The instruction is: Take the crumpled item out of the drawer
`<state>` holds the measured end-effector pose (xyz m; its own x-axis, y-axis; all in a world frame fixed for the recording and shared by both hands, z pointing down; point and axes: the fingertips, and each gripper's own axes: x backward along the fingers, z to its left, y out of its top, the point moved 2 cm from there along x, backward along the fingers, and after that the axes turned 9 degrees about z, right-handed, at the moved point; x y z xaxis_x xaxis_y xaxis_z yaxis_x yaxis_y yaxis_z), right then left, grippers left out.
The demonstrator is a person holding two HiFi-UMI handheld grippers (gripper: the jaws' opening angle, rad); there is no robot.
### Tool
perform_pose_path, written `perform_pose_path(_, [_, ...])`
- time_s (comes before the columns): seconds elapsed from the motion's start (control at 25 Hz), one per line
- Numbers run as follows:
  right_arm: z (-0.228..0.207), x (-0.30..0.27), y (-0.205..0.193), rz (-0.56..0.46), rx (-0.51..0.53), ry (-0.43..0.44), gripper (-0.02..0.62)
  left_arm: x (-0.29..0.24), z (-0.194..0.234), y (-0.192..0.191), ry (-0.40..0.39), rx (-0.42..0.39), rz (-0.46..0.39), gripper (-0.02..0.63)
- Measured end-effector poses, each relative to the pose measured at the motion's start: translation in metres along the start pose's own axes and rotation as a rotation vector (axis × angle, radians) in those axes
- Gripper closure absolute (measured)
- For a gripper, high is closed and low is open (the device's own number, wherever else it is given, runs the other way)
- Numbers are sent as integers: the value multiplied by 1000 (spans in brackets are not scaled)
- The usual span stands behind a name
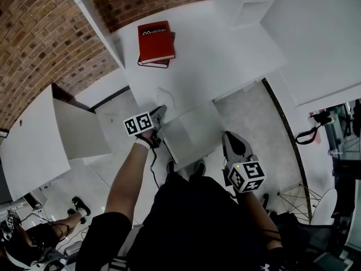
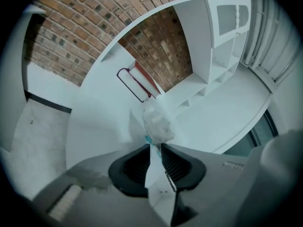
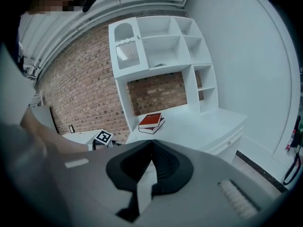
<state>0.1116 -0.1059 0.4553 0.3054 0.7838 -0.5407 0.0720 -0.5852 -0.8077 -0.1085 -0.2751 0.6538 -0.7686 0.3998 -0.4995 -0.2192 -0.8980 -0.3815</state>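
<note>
Left hand-held gripper [image 2: 155, 145] parted, crumpled item [image 2: 158, 122] ahead

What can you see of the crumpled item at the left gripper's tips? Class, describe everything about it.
The crumpled item is a small wad of thin, translucent whitish film, like plastic wrap, creased all over, with a teal speck at its lower edge. It rests on the white desktop, on the near side of the red books. It sits right at the tips of the left gripper, whose jaws stand slightly apart; whether they touch it is unclear.
</note>
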Motion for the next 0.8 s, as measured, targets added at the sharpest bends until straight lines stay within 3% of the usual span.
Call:
perform_pose_path(0.48, [8, -17, 1, 14, -16, 49, 592, 25, 22, -1, 180, 0, 5, 463])
perform_pose_path(0.68, [10, -21, -1, 15, -20, 73, 592, 38, 14, -16, 256, -67, 55, 445])
perform_pose_path(0.8, [11, -24, 1, 13, -18, 85, 592, 51, 4, -16, 294, -99, 26, 445])
